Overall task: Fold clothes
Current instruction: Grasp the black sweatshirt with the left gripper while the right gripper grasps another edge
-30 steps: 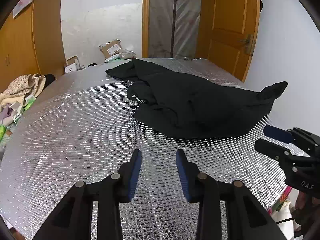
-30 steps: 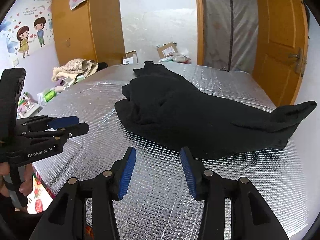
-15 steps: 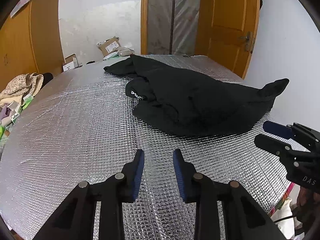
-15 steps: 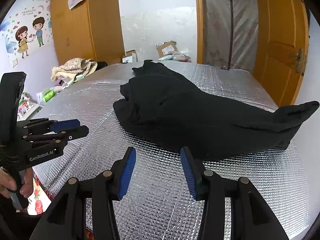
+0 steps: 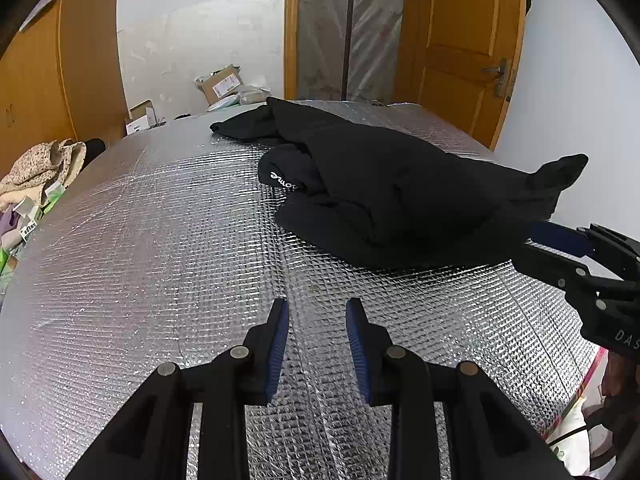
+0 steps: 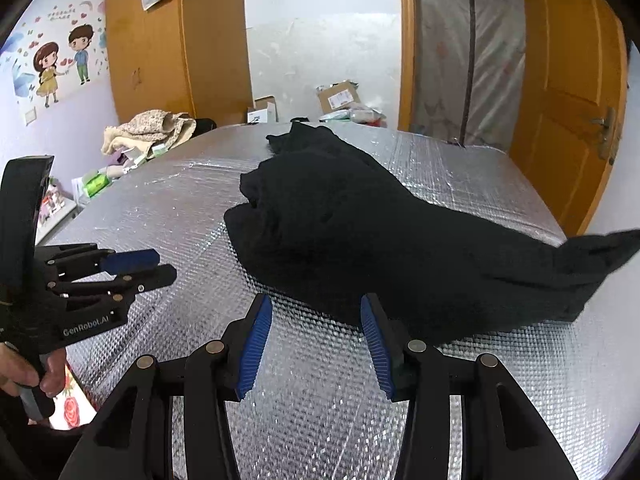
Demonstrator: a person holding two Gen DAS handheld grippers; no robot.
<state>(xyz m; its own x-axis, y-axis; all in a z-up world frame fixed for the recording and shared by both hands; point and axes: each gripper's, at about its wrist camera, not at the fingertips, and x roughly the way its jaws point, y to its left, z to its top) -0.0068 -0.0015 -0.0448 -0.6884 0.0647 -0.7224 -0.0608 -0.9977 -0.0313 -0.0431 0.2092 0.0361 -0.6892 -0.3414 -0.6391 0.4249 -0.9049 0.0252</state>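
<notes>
At far left, off the edge of the work surface, a heap of pale floral cloth [image 5: 44,160], with small packets jumbled below it. Beside it, spread across most of both views, a silver quilted foil cover [image 5: 140,260], bare on its left half. Over the near edge of that bare stretch, the left gripper [image 5: 317,308], tilted downward, blue pads facing each other across a moderate gap; jaws just narrowed somewhat, nothing between them but foil seen beyond. Seen from the right wrist camera, held from below by a hand [image 6: 24,376] wrapped round its grip. Farther back against the wall, opened cardboard boxes [image 5: 220,84].

Right of centre, lying crumpled on the foil, the black garment [image 5: 400,192]: unfolded, bunched in thick rolls, one end stretched toward the far edge, another end rising in a point at the right edge of the cover (white lettering showing on a rolled part facing the left gripper, too small to read). Untouched by either gripper.

Just in front of the garment's near hem, the right gripper [image 6: 316,304], also tilted downward, jaws spread wide, empty, its right fingertip overlapping the dark cloth in the picture, contact not certain. Beyond, at far right, an orange wooden door [image 5: 460,40] with a metal handle.
</notes>
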